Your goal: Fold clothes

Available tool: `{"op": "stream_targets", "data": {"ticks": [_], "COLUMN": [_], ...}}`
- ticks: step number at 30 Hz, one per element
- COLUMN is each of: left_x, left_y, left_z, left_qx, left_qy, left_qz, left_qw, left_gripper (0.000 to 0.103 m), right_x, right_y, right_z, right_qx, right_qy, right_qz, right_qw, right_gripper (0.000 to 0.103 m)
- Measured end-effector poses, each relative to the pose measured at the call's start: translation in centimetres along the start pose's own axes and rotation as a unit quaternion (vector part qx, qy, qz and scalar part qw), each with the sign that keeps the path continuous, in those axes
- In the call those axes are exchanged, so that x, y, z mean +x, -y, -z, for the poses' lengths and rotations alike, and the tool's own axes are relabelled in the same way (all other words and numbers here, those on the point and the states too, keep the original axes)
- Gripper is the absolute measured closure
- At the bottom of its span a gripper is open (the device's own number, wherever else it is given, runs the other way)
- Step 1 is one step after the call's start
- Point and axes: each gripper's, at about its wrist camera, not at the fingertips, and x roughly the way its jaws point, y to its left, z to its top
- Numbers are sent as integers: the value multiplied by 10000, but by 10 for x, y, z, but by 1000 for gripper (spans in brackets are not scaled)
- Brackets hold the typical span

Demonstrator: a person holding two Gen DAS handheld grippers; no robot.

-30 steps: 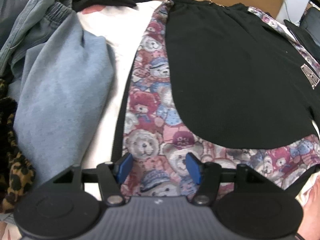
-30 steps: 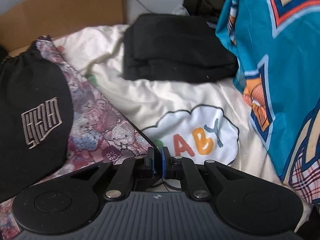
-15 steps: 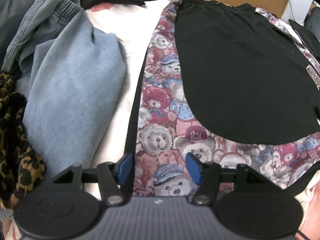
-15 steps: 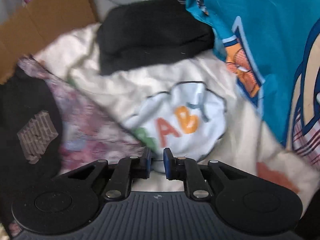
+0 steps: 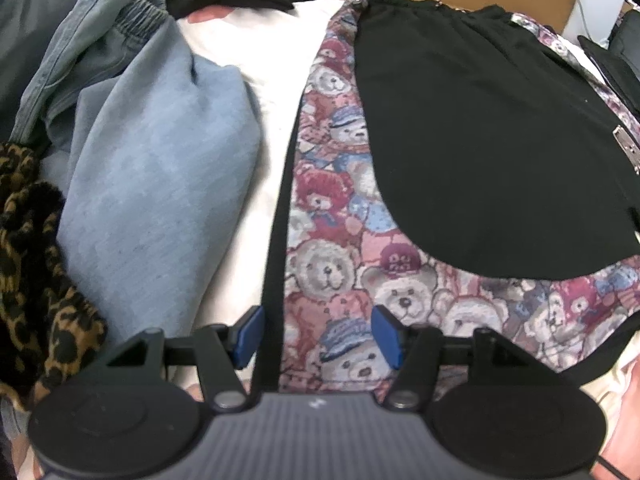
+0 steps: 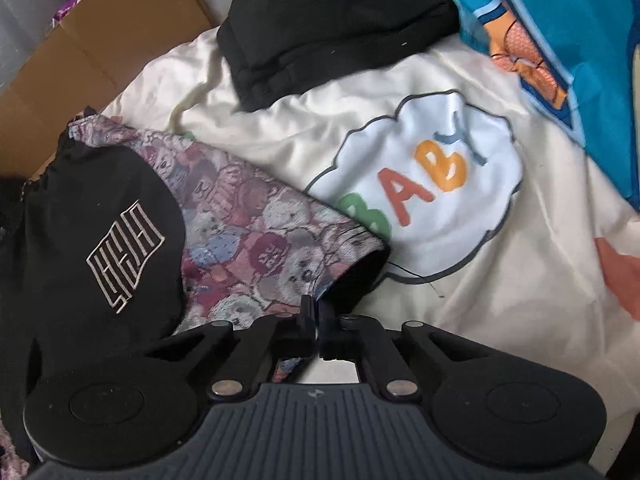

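Low, left tool (image 5: pixel 318 340) over shorts (image 5: pixel 332 272)

you are working in what looks like a bedroom or laundry corner of a home, on a soft cream bedspread with a pale blue cloud patch spelling "baby" in coloured letters (image 6: pixel 424 184), not a bench or counter. around you lie heaps of everyday clothing: a faded light blue sweatshirt (image 5: pixel 156 184), a leopard-print fuzzy garment (image 5: pixel 28 264), a folded black garment (image 6: pixel 332 24) and a bright teal cartoon-print fabric (image 6: pixel 560 20). a flattened brown cardboard box (image 6: pixel 100 40) stands along the far edge of the bedding.
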Motion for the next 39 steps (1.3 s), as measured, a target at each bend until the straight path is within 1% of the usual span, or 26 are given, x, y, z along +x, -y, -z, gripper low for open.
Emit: {"op": "stream_targets", "data": {"ticks": [4,7,8,13,18,20,22,24,25,26,27,28,29,32,36,37,39], "left_x": [-2,-7,-8,-15,-8,-1,7,12,12,12,11,10,7,-5,-21,-23,-26], "left_y": [-2,-2,-3,-8,-11,-13,-16,-20,-20,-21,-21,-21,-20,-20,-29,-31,-31], "left_z": [1,2,3,5,7,8,11,13,13,14,13,12,11,7,3,2,0], "left_qx": [-33,14,11,-20,-71,-117,-217,-328,-337,-324,-295,-260,-224,-48,-88,-86,-166], "left_qy": [16,74,86,115,-55,-164,-285,-320,-314,-306,-308,-335,-350,-213,0,38,94], "left_qz": [-39,-83,-98,-155,-143,-132,-110,-32,-4,19,42,41,25,-134,-331,-399,-517], "left_qw": [10000,9999,9999,9998,9999,9997,9993,9989,9989,9990,9991,9991,9991,9997,9994,9992,9985], "left_gripper": [41,41,41,41,41,41,41,41,44,50,71,91,95,97,98,98,98], "right_x": [-4,-12,-16,-32,-34,-32,-29,-26,-25,-23,-20,-18,-16,-14,-16,-16,-16], "right_y": [11,13,13,10,-13,-26,-38,-48,-52,-54,-55,-55,-56,-53,-54,-57,-69], "right_z": [2,5,6,14,29,36,42,47,49,51,52,54,55,55,58,59,62], "right_qx": [182,161,212,521,685,628,480,329,253,189,155,122,99,130,109,71,-56], "right_qy": [70,151,169,393,483,472,391,313,275,240,202,163,132,114,134,125,55], "right_qz": [149,299,273,-75,-566,-758,-860,-899,-915,-914,-892,-869,-852,-857,-929,-996,-1264], "right_qw": [9997,9993,9993,9978,9949,9940,9944,9949,9951,9953,9957,9960,9962,9962,9955,9949,9920], "right_gripper": [103,103,103,102,98,94,94,93,89,84,76,73,73,72,71,71,71]}}
